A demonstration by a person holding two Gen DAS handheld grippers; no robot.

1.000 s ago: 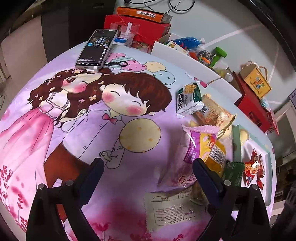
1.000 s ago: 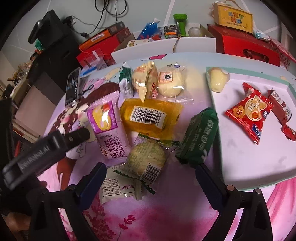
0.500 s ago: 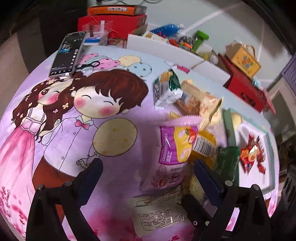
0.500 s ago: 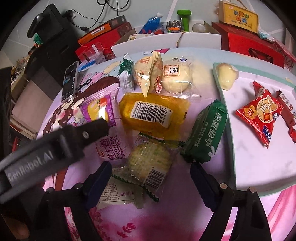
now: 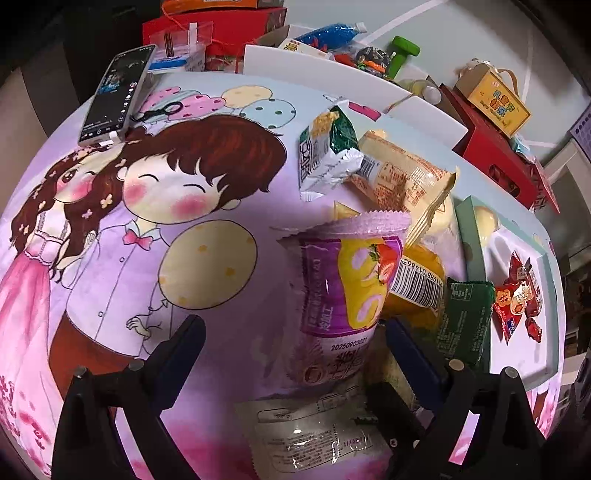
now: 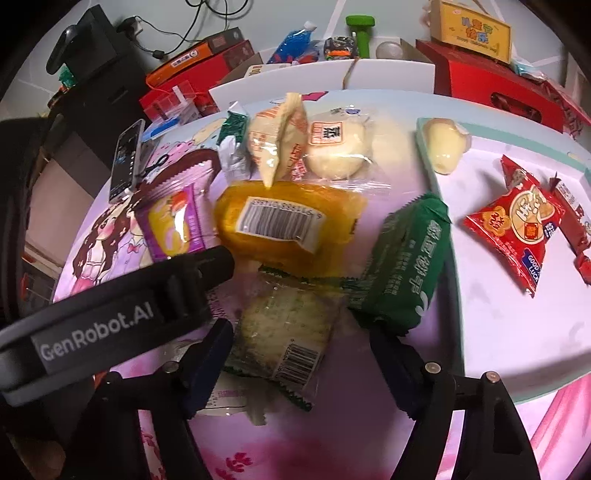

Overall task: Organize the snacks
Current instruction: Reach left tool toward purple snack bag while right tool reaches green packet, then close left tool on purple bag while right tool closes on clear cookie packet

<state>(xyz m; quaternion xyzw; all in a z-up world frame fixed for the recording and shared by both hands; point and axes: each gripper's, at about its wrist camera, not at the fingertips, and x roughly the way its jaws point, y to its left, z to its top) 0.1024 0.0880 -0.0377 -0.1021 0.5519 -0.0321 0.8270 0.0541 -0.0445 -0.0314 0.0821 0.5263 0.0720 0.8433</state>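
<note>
Purple-and-yellow packet (image 5: 343, 284); dark green wrapper (image 6: 406, 266); orange-yellow pack (image 6: 291, 225) with white barcode; red packet (image 6: 517, 229); pink-lilac cartoon-printed cloth (image 5: 147, 221); mint-rimmed white tray (image 6: 517, 332).

place: home living room, likely | surface: bench under a cartoon couple cloth (image 5: 155, 229), packaged snacks (image 6: 288, 218) piled at 12 o'clock | clutter: phone (image 5: 116, 94) at 10 o'clock, red gift boxes (image 6: 495, 85) at 1 o'clock, toys and green bottle (image 5: 404, 51) on pale floor | wiring: cables (image 6: 207, 14) at 11 o'clock
</note>
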